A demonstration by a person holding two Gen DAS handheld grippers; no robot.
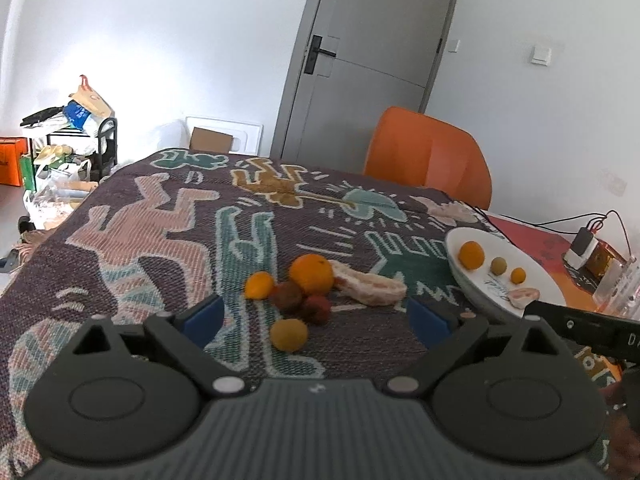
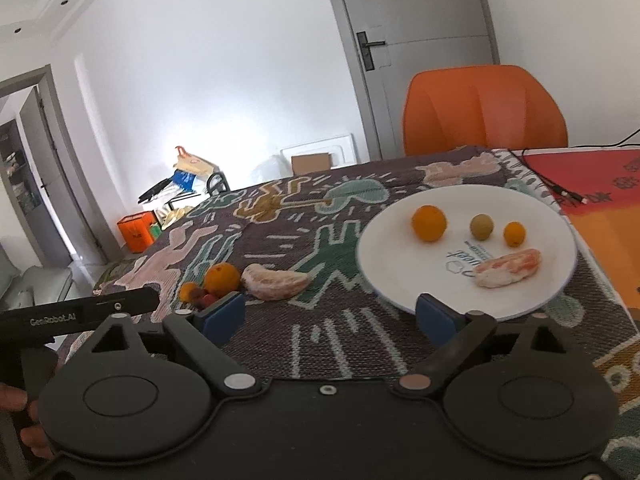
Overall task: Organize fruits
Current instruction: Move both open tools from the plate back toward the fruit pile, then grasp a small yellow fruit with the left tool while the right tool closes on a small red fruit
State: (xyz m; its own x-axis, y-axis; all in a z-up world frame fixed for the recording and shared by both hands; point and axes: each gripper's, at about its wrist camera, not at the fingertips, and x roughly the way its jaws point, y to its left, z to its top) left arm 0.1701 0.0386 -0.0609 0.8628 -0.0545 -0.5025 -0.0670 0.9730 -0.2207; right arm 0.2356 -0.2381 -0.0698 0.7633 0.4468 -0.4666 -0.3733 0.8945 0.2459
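Note:
A white plate [image 2: 384, 276] on the patterned cloth holds an orange [image 2: 429, 223], a greenish fruit [image 2: 481, 227], a small orange fruit [image 2: 514, 233] and a peeled pomelo segment [image 2: 508, 268]. Left of it lies a pile: a big orange [image 1: 311, 273], a small orange fruit [image 1: 259, 285], two dark red fruits [image 1: 286, 297], a yellow fruit [image 1: 289, 334] and a pomelo segment [image 1: 370, 289]. My left gripper [image 1: 316, 320] is open, the yellow fruit lying just ahead between its blue pads. My right gripper [image 2: 330, 318] is open and empty before the plate's near rim.
An orange chair [image 2: 484, 110] stands behind the table by a grey door [image 1: 368, 56]. Cables [image 1: 560, 222] and a small device [image 1: 582, 248] lie on the red mat at the right. Bags and a rack [image 1: 68, 148] crowd the floor at far left.

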